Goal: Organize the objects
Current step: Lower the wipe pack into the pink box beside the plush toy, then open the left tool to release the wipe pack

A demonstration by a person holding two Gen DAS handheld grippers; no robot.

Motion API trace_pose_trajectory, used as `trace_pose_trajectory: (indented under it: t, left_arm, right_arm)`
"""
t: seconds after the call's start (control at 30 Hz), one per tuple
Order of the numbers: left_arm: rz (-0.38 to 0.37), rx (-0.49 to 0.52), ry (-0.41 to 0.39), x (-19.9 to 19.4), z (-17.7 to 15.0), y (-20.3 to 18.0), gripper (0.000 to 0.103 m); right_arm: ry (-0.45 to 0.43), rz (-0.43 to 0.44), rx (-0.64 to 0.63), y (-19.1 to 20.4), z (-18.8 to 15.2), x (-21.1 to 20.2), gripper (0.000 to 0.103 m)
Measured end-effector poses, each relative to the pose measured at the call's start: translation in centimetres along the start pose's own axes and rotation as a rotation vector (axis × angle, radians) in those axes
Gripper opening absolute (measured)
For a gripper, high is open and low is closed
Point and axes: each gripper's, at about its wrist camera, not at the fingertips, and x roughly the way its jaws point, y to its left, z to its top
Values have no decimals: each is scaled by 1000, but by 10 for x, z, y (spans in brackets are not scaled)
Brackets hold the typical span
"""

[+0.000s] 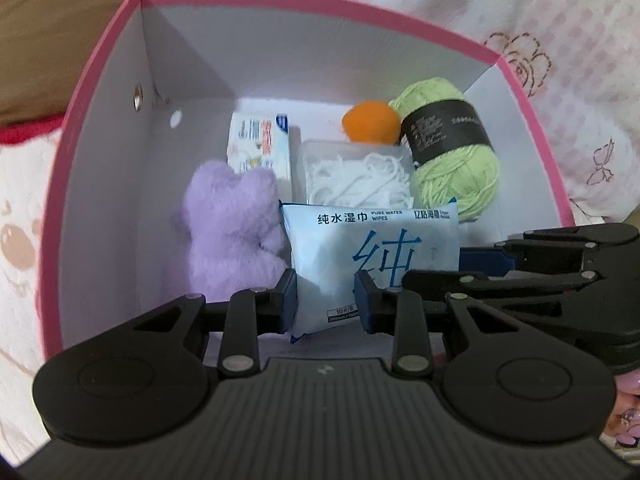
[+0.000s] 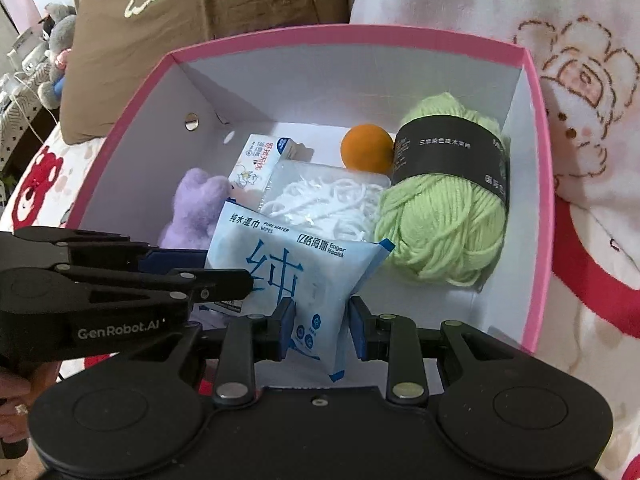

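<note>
The wipes pack (image 1: 372,256), in the left wrist view, hangs over the near part of the pink box (image 1: 100,128), pinched at its lower end by the left tongs (image 1: 326,300), with the right tongs (image 1: 480,258) entering from 3 o'clock to clamp its right edge; a purple plush (image 1: 232,228) sits at its 9 o'clock. In the right wrist view, the right tongs (image 2: 320,326) grip the pack (image 2: 296,276), the left tongs (image 2: 224,268) clamp it from 9 o'clock, and green yarn (image 2: 444,216) lies at 2 o'clock.
</note>
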Motion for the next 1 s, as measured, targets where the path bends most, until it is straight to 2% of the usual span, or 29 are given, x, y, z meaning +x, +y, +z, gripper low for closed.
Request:
trace_pose_trajectory:
  t: [0.13, 0.23, 0.4, 0.5, 0.57, 0.73, 1.0]
  left_arm:
    - [-5, 16, -24, 2, -3, -5, 26]
    - [-4, 26, -15, 1, -2, -7, 26]
    - [19, 42, -26, -4, -2, -10, 26]
    - [0, 38, -34, -3, -1, -10, 26]
    - [-37, 38, -54, -3, -1, -12, 19]
    - [-59, 3, -57, 1, 0, -11, 19]
    - [-31, -15, -54, 6, 2, -12, 13]
  right_arm:
    - [34, -63, 30, 2, 1, 1, 34]
    - [20, -96, 8, 5, 3, -3, 36]
    - [9, -81, 2, 3, 3, -5, 34]
    - [7, -73, -2, 3, 2, -4, 34]
    - [1, -78, -20, 4, 1, -1, 31]
    - [-1, -75, -17, 2, 2, 1, 28]
    - [16, -105, -41, 4, 3, 10, 28]
